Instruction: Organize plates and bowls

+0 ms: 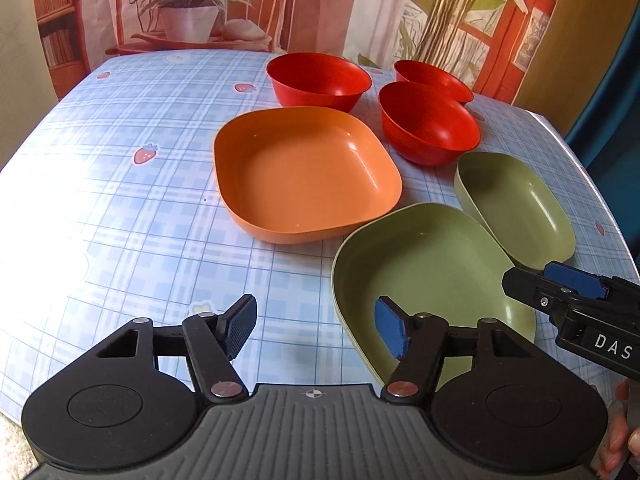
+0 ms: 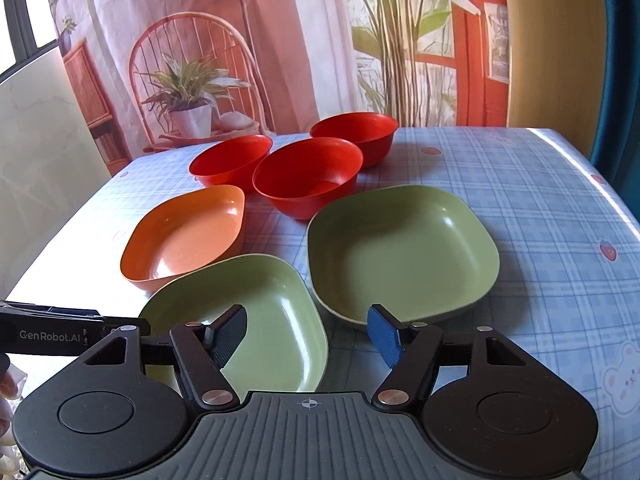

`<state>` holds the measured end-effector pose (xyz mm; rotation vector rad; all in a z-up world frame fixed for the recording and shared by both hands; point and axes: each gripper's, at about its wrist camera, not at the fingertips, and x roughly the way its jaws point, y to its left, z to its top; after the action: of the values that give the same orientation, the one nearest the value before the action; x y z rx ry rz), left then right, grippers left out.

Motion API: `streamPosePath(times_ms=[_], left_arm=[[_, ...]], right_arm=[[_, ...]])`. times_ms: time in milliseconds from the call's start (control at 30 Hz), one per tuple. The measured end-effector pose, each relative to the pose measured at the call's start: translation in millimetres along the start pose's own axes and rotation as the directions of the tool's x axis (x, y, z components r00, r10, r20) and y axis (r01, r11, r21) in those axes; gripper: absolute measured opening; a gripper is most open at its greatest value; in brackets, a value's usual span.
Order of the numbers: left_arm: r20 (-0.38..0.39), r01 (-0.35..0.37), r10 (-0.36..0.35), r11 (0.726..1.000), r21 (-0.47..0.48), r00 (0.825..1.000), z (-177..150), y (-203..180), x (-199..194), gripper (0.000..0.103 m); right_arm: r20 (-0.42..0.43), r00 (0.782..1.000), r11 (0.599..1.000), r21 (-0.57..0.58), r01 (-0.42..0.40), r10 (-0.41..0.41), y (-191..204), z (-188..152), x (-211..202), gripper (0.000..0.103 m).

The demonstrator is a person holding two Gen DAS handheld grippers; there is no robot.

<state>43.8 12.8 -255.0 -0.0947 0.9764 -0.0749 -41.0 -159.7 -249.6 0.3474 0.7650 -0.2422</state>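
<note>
Tongs gape empty over a checked tablecloth: the left gripper and the right gripper both hover at the near green plate. Beyond lie a second green plate, an orange plate and three red bowls, all unstacked. Sorting looks barely begun; the next move likely calls for pinching a green rim to nest the pair.

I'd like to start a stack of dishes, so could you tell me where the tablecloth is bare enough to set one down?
The widest bare patch is left of the orange plate, running to the table edge. A second lies right of the farther green plate. The three red bowls and the nearer green plate crowd the middle, with narrow gaps.
</note>
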Motion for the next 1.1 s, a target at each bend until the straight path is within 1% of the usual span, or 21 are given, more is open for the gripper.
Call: streamPosePath(times_ms=[33, 100, 167, 300, 467, 633, 933, 1000, 1100], left_arm=[[-0.008, 0.007, -0.007, 1.0, 0.0, 1.0, -0.4, -0.6, 2.2, 0.061], [-0.03, 0.023, -0.023, 1.0, -0.004, 0.999, -1.5, -0.4, 5.7, 0.055], [-0.049, 0.033, -0.033, 0.999, -0.009, 0.998, -2.6, -0.4, 8.7, 0.052], [-0.069, 0.053, -0.054, 0.998, -0.016, 0.996, -3.6, 1.3, 12.7, 0.041], [-0.079, 0.077, -0.077, 0.997, -0.001, 0.994, -3.8, -1.7, 15.7, 0.032], [-0.082, 0.097, -0.094, 0.995, 0.025, 0.992, -4.0, -7.5, 18.9, 0.031], [-0.075, 0.105, -0.101, 0.993, 0.048, 0.992, -0.4, -12.5, 23.0, 0.031], [-0.076, 0.107, -0.104, 0.993, 0.044, 0.992, 0.3, -11.6, 23.3, 0.031], [-0.077, 0.113, -0.11, 0.993, 0.034, 0.991, 0.0, -9.3, 23.4, 0.031]], right_arm=[[-0.007, 1.0, 1.0, 0.005, -0.002, 0.002, -0.7, -0.8, 1.5, 0.057], [-0.021, 1.0, 1.0, 0.015, -0.012, 0.012, -3.3, -2.9, 4.4, 0.054], [-0.028, 0.999, 1.0, 0.023, -0.015, 0.016, -4.5, -4.1, 6.7, 0.051], [-0.039, 0.999, 0.999, 0.034, -0.025, 0.026, -6.9, -3.2, 11.5, 0.045], [-0.056, 0.998, 0.998, 0.042, -0.039, 0.042, -8.4, -3.7, 17.4, 0.036], [-0.071, 0.996, 0.998, 0.039, -0.047, 0.05, -8.0, -4.5, 20.6, 0.026], [-0.092, 0.995, 0.999, 0.019, -0.047, 0.048, -11.0, -3.8, 32.0, 0.022], [-0.096, 0.994, 0.999, 0.015, -0.052, 0.053, -11.1, -4.7, 33.5, 0.02], [-0.098, 0.994, 0.999, 0.01, -0.053, 0.054, -10.2, -4.6, 33.1, 0.019]])
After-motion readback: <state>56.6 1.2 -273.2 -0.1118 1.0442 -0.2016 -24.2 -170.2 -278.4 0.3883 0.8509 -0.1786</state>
